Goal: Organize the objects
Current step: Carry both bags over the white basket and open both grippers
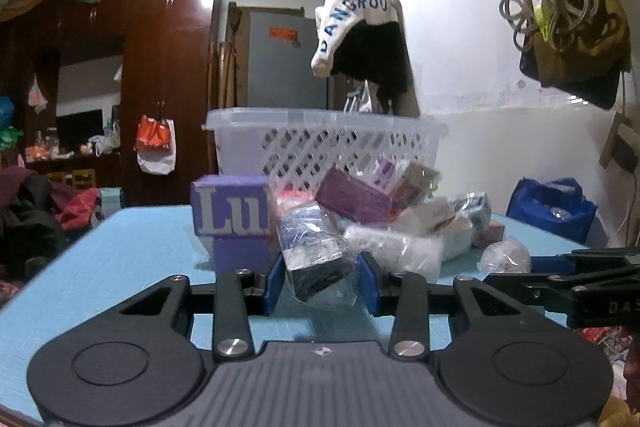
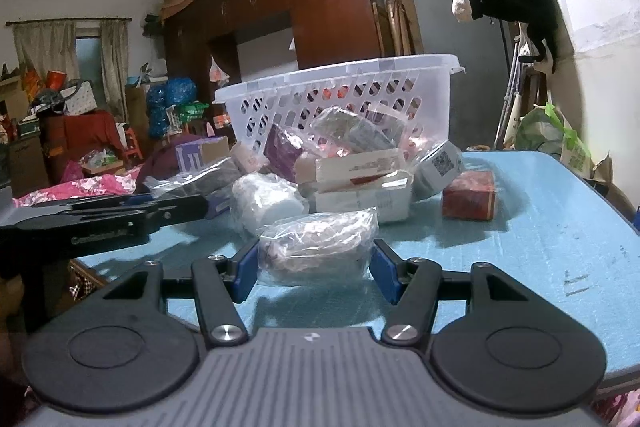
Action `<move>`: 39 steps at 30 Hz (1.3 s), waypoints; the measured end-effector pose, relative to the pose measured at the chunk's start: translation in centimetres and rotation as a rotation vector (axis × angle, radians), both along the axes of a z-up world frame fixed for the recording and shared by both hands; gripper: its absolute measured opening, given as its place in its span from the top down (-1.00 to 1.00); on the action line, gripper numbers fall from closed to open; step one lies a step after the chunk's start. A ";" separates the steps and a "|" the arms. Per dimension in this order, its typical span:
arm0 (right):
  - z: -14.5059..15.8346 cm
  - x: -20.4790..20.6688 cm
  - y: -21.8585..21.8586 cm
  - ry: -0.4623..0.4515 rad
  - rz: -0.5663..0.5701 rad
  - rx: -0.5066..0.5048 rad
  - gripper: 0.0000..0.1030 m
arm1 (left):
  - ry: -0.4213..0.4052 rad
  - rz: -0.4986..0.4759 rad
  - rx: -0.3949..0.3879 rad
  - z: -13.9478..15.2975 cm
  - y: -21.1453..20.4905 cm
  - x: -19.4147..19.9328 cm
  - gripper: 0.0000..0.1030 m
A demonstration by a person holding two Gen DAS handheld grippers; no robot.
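The blue table (image 2: pixel 560 227) carries it all, and the white lattice basket (image 2: pixel 340 91) stands toward its far edge, apart from both my tools, with the heap of boxes and bagged packets (image 2: pixel 356 167) spilling in front of it. The purple box (image 1: pixel 230 205) sits at the heap's left end, the red box (image 2: pixel 470 195) at its right. Down to the small stuff: my left gripper (image 1: pixel 320 277) is nearly closed, blue pads pressing a dark block in a crinkly clear bag (image 1: pixel 316 259), which looks just clear of the table. My right gripper (image 2: pixel 312 269) is about half open, pads hugging both ends of a bagged grey bundle (image 2: pixel 316 243) resting near the table's near edge; I judge that a grip, though the soft plastic makes it hard to be sure. To do this well, I should lift both straight up, clear the heap, carry over the basket rim, and not squeeze harder, since the bags could slip.
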State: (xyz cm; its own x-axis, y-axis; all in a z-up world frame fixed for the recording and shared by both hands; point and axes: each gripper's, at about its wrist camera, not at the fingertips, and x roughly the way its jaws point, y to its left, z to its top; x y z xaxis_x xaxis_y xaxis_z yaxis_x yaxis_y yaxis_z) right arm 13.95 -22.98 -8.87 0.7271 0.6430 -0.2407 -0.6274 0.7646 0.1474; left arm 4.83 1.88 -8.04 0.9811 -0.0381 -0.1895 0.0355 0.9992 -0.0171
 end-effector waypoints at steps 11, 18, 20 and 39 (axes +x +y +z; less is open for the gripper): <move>11.5 6.4 3.4 -0.203 -0.037 -0.019 -0.20 | -0.079 -0.005 -0.006 11.1 0.6 5.8 0.15; 14.5 14.8 8.1 -0.132 -0.051 -0.150 -0.22 | 0.095 -0.002 -0.037 13.6 1.9 17.0 -0.02; 14.0 14.9 8.3 -0.137 -0.072 -0.180 -0.45 | 0.133 0.005 -0.049 12.8 2.3 18.0 -0.17; 5.6 5.6 3.3 -0.144 -0.090 -0.079 -1.00 | 0.072 0.148 -0.084 4.3 5.7 6.7 -0.85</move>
